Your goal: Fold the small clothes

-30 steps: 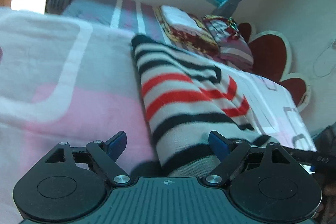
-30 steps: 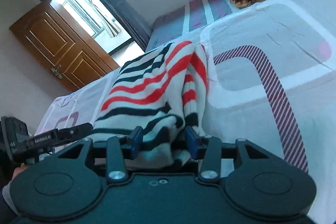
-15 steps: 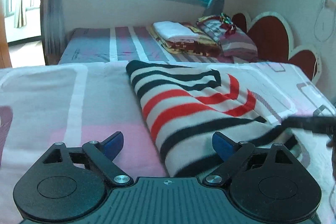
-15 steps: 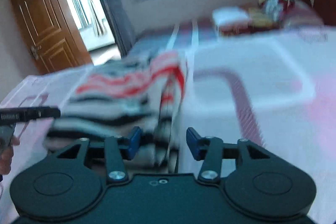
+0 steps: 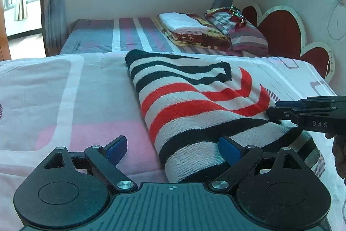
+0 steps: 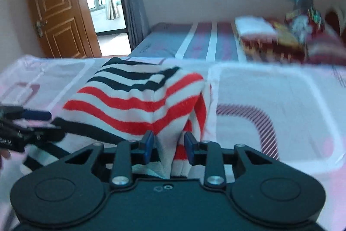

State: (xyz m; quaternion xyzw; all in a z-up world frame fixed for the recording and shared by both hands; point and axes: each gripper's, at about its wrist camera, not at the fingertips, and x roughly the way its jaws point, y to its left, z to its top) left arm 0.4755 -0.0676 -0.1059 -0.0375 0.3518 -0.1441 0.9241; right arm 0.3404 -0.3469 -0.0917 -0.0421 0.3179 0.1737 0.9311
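Striped sweater lies partly folded on the pink bedspread; the left gripper hovers wide apart and empty over its near edge; the right gripper, jaws just closing, has a raised fold between its pads, contact unclear; best to pinch firmly, then carry the fold across evenly.

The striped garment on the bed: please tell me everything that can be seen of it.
The striped garment is a soft knit with white, black and red bands. It lies partly folded on the pink and white bedsheet, one layer over another. Its near right edge rises as a pleat between the jaws of the right gripper, which have just been closing; whether they press it is unclear. The left gripper stands open at its near left corner, one blue pad over the cloth, the other over the sheet.
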